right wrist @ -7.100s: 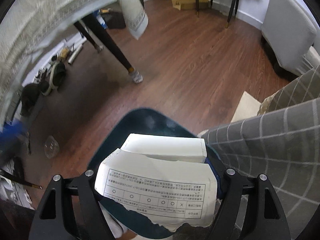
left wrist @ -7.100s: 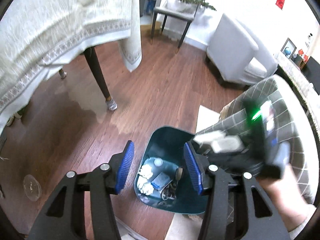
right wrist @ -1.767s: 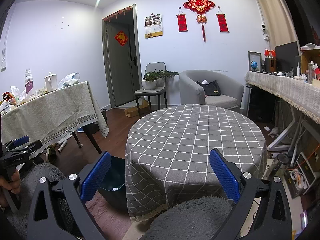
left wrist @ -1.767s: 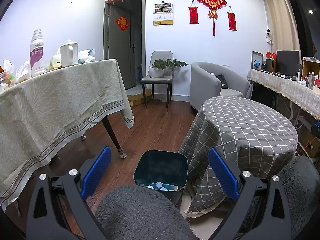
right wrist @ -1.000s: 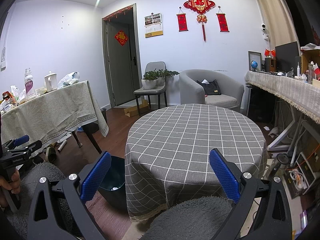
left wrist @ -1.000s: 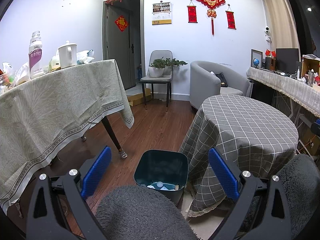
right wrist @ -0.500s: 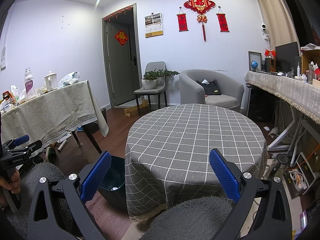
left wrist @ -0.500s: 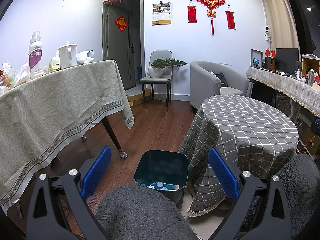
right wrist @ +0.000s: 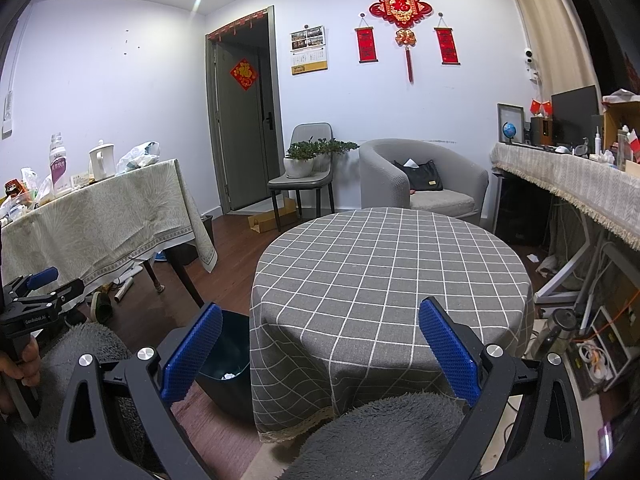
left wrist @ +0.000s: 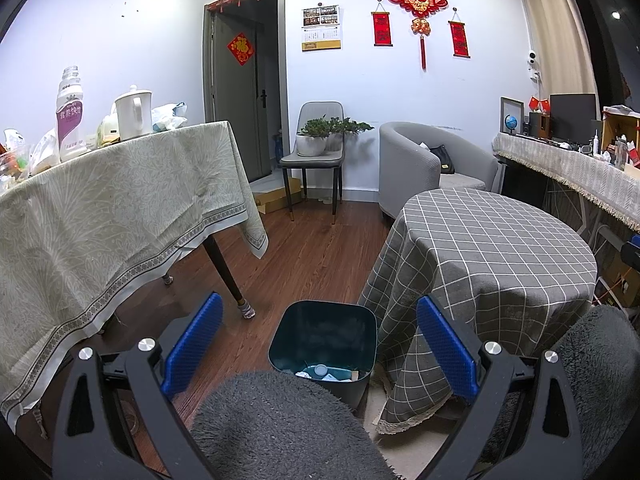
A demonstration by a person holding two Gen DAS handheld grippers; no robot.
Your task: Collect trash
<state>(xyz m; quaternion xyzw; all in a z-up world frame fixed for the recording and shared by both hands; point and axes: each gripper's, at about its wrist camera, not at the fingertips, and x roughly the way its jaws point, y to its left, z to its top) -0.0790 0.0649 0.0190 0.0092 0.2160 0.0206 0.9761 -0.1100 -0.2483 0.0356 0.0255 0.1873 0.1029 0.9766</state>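
Both tongs, left and right, hang released and empty. The trash sits in the bin on the floor by the round counter's left edge, so collecting looks finished; next move is probably hunting for leftovers.

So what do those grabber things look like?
Each is a black frame with triangle cut-outs and silver bolts. The left gripper and right gripper both have blue bumpy pads. The left one's black handle carries small white lettering, and fuzzy grey fabric shows below them.
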